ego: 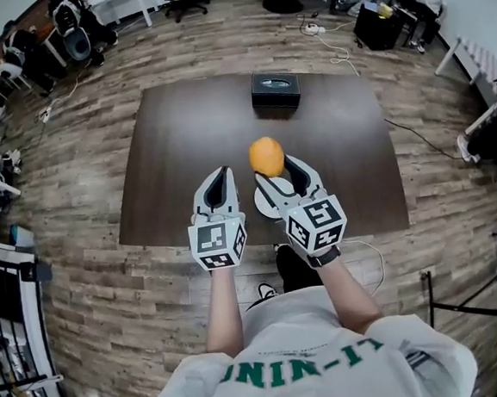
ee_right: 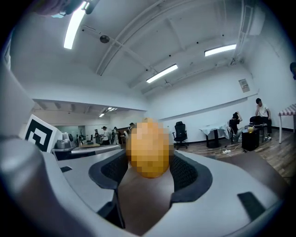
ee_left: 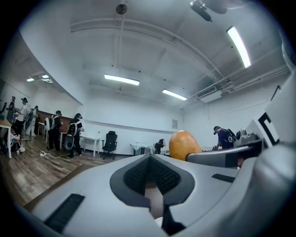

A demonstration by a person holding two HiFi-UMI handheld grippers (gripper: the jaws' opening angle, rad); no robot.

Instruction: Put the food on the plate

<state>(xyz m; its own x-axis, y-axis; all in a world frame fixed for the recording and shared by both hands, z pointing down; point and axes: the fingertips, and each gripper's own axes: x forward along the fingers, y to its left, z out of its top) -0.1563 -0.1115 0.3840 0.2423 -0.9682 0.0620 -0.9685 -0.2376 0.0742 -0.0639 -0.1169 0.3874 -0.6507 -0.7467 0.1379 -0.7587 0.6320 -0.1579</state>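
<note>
A round orange piece of food [ego: 266, 155] is held up in the air over the dark table [ego: 183, 138], with my right gripper [ego: 279, 170] shut on it. In the right gripper view the food [ee_right: 147, 148] fills the gap between the dark pads [ee_right: 185, 172]. Below this gripper a white plate [ego: 264, 204] lies near the table's front edge, mostly hidden by the jaws. To its left, my left gripper [ego: 221, 180] is raised beside the plate, jaws together and holding nothing. From the left gripper view [ee_left: 150, 178] the food [ee_left: 184, 144] shows off to the right.
A black box [ego: 275, 89] sits at the far middle of the table. Wood floor surrounds the table. Desks, chairs and several people stand along the room's far walls. A cable [ego: 416, 140] runs across the floor on the right.
</note>
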